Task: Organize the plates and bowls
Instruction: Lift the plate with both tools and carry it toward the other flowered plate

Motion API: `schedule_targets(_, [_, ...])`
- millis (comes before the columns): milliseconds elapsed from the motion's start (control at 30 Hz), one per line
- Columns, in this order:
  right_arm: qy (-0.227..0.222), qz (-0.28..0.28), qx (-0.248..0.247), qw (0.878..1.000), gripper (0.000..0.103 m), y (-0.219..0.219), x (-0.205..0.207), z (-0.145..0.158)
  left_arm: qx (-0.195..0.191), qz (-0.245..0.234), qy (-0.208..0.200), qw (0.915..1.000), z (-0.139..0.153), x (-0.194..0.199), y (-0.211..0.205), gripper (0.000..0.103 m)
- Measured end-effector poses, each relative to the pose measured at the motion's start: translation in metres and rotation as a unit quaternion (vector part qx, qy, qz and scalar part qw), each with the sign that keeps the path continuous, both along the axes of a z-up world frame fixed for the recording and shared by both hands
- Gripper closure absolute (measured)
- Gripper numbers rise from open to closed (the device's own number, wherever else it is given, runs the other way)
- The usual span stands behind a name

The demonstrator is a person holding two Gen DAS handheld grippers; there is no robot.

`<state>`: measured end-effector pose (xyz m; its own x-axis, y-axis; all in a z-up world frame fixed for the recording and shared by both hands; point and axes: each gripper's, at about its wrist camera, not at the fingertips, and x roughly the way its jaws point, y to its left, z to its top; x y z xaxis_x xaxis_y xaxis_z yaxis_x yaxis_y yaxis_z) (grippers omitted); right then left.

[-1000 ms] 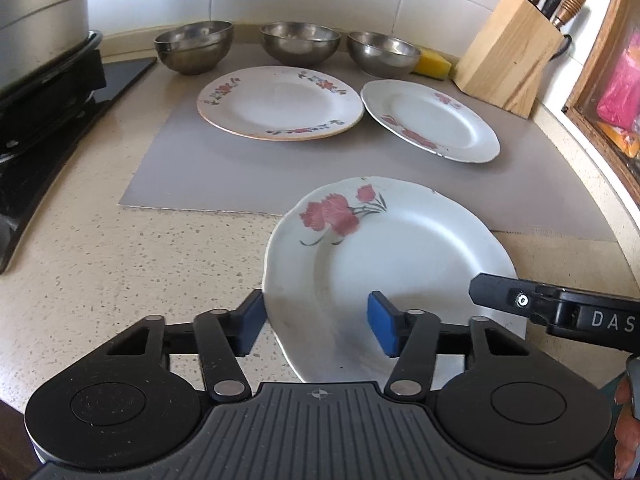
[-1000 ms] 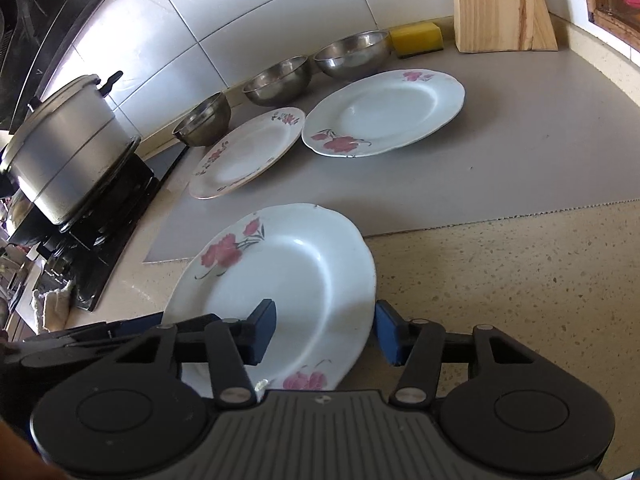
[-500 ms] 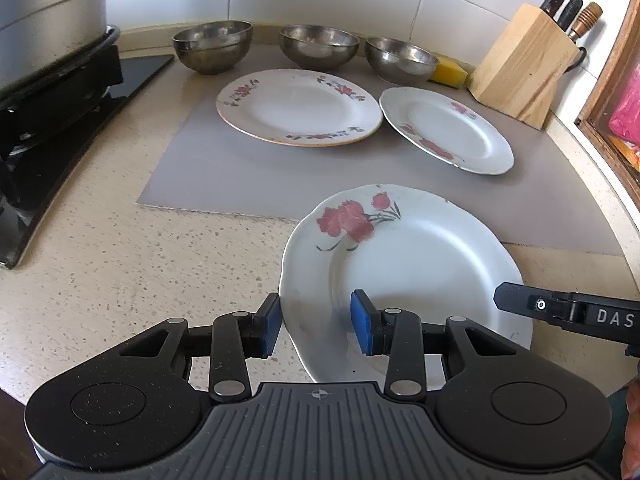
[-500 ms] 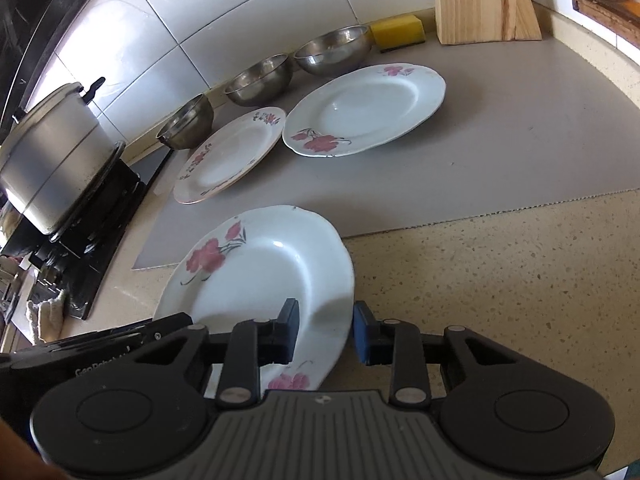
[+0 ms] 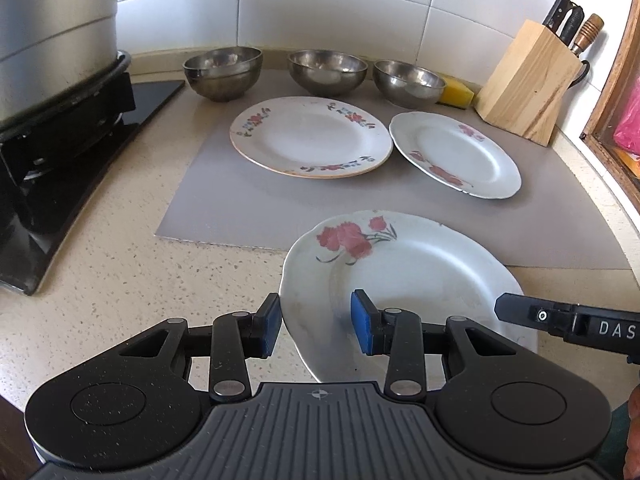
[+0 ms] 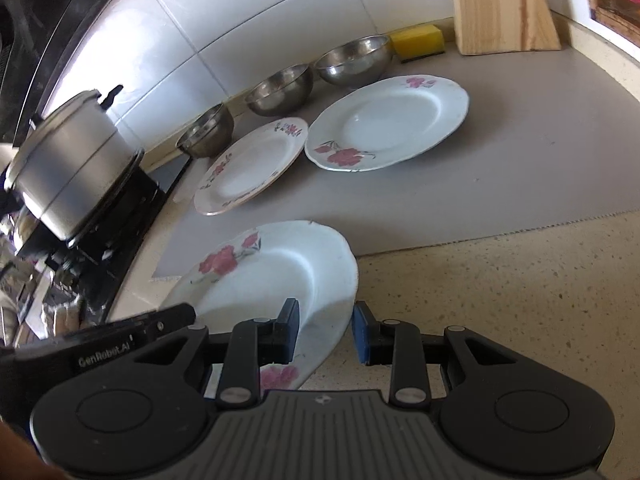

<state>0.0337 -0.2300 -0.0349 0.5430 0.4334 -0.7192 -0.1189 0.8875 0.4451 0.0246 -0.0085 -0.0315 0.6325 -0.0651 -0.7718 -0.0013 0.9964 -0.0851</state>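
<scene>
While you hold the white scalloped plate with red flowers [image 5: 404, 276] by two opposite sides of its rim, the step in hand is a two-handed lift from the speckled desk [image 5: 100, 280].

Left wrist view: the left gripper [image 5: 315, 323] has its jaws clenched across the plate's near-left rim, one blue pad outside the edge and one on the plate face. The right gripper's black finger enters from the right over the plate's far side. The plate's far edge reaches over the grey mat [image 5: 256, 200]. Beyond it lie a larger white plate with a small floral border [image 5: 310, 136] and a second white scalloped plate with red flowers [image 5: 456, 156], just beside each other. Three steel bowls [image 5: 327, 72] stand in a row behind them. Only this view shows the knife handles in the wooden knife block [image 5: 528, 84].

Right wrist view: the right gripper [image 6: 326, 332] has its jaws closed on the plate's right rim. Only here do you see the red flower on the plate's near rim, and the grey lidded pot [image 6: 70, 164] whole on the black stove.

Next move, as a judgement: carry the plate level to the matching scalloped plate and lower it on top. Keep both grips matched; the thin rim could slip.
</scene>
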Motion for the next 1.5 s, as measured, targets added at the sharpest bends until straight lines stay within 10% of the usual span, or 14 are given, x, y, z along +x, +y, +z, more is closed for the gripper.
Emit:
schedule_targets(233, [0.008,0.005,0.004,1.000,0.091,0.003,0.005,-0.009,-0.023,-0.003,0.006,0.9997,-0.015,0.007,0.011,0.062])
schedule_targets(467, [0.010,0.014,0.063,0.998,0.085,-0.005,0.021,-0.018,-0.014,-0.056,-0.019,0.9981,-0.022,0.023,0.008,0.037])
schedule_targets(733, [0.012,0.035,0.016,0.999,0.098,0.005,0.026,-0.013,-0.023,-0.029,-0.004,0.9993,-0.018,0.034,0.019,0.057])
schedule_targets(1500, [-0.040,0.022,0.030,0.999,0.098,0.042,0.103,0.030,-0.009,-0.007,-0.062,0.9980,0.028,0.102,0.051,0.056])
